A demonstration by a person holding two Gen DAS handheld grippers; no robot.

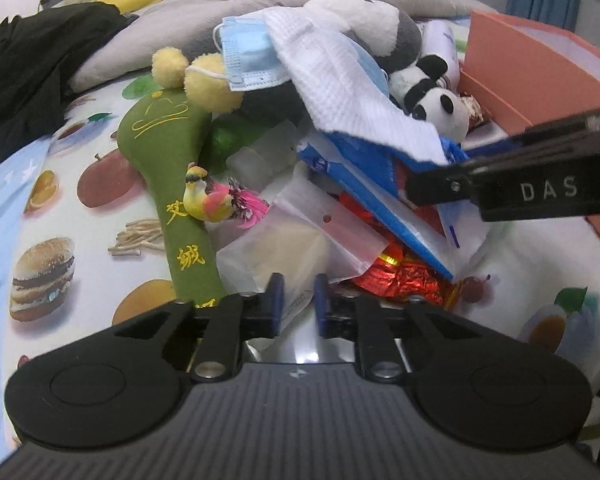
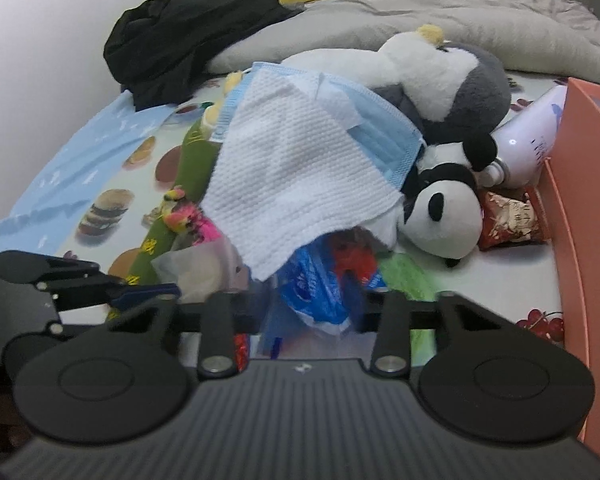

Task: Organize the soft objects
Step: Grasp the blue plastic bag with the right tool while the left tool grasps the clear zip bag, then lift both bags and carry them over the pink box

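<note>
A heap of soft things is lying on a bed covered by a food-print sheet (image 1: 60, 216), and the panda plush (image 2: 444, 216) is serving here as the landmark.

The left wrist view is showing the left claw (image 1: 298, 300) with its blue pads a little apart and nothing between them; it is hovering at a clear plastic bag (image 1: 300, 240) well below and left of the panda. The right claw's arm, reading "DAS" (image 1: 548, 190), is reaching in from the right just below the panda. This view alone is showing the long green plush (image 1: 168, 184) far left of the panda, stitched with yellow Chinese characters, a small yellow-and-pink toy bird (image 1: 208, 204) resting against it, and crinkled red foil wrappers (image 1: 408, 280) below the panda.

The right wrist view alone is showing a white bottle (image 2: 532, 148) lying just right of the panda, its print too small to read, and a red snack packet (image 2: 508, 220) beside the panda's head. The right claw (image 2: 312, 312) is sitting over a blue plastic packet (image 2: 320, 292); blur is hiding its tips, so I cannot tell its grip.

A white textured cloth (image 2: 296, 184) and a blue face mask (image 2: 384, 136) are draping just left of the panda. A grey-and-white plush (image 2: 460, 76) is lying behind it. An orange box (image 2: 592, 200) is standing right of the panda; its inside is not showing.
</note>
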